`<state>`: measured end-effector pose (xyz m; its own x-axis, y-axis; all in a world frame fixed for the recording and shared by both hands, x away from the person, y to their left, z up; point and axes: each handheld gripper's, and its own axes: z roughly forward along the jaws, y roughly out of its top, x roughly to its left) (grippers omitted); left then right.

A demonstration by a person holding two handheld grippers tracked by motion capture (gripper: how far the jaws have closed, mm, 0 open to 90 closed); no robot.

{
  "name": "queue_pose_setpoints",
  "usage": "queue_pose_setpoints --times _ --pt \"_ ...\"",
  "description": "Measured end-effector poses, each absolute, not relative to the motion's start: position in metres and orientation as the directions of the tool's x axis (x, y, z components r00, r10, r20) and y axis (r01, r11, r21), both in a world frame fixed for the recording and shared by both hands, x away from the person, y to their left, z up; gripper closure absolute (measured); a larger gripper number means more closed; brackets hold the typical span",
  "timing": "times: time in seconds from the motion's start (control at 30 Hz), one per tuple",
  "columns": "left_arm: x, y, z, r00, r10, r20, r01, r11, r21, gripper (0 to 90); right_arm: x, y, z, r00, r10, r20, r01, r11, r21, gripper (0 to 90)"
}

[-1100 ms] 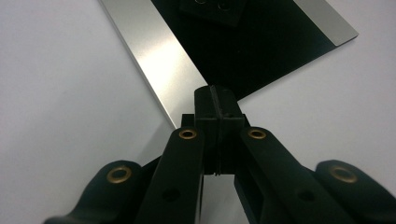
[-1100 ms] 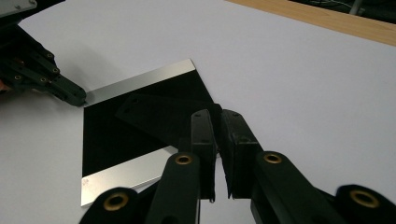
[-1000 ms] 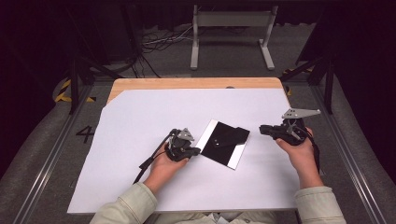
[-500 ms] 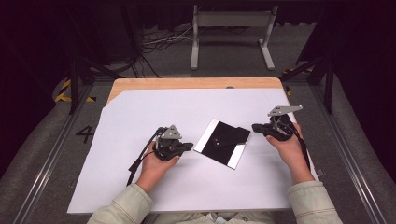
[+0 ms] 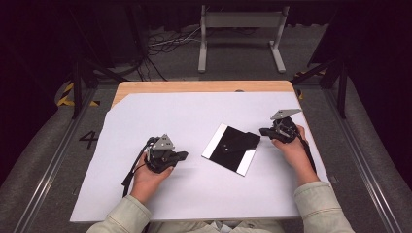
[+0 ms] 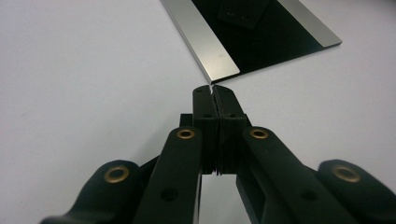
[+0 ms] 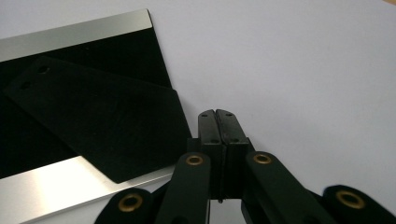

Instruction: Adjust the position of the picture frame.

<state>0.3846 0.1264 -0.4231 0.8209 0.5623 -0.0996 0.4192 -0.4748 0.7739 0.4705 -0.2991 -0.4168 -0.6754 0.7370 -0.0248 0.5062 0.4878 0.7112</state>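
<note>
The plate (image 5: 229, 149) is lying flat on the white table cover (image 5: 145, 116), near the middle and a little toward the person's right, between the two grippers and turned at an angle so one corner is pointing toward the person. The right gripper (image 5: 263, 131) is sitting just beside the plate's right-hand corner, next to the black flap (image 5: 239, 141) that is jutting toward it, while the left gripper (image 5: 185, 155) is waiting a little apart from the plate's left edge, so the right hand is the nearer one. From the left gripper view, the tips (image 6: 214, 91) are pointing straight at a corner of the shiny strip (image 6: 200, 38), almost touching it. Both grippers are pressed closed with nothing between their jaws. The plate is looking like a thin, square black sheet with a bright metal band (image 7: 70, 186) running along two opposite edges, and the matte black flap (image 7: 102, 119) with small holes is lying across its top.
</note>
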Motion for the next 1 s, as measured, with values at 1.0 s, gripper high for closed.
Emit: queue_pose_setpoints --times 1.0 --pt "0.389 0.129 -0.428 0.8 0.587 -0.126 0.467 -0.476 0.745 88.1 0.461 -0.286 -0.427 -0.743 0.669 0.019 0.538 0.58 0.612 89.9"
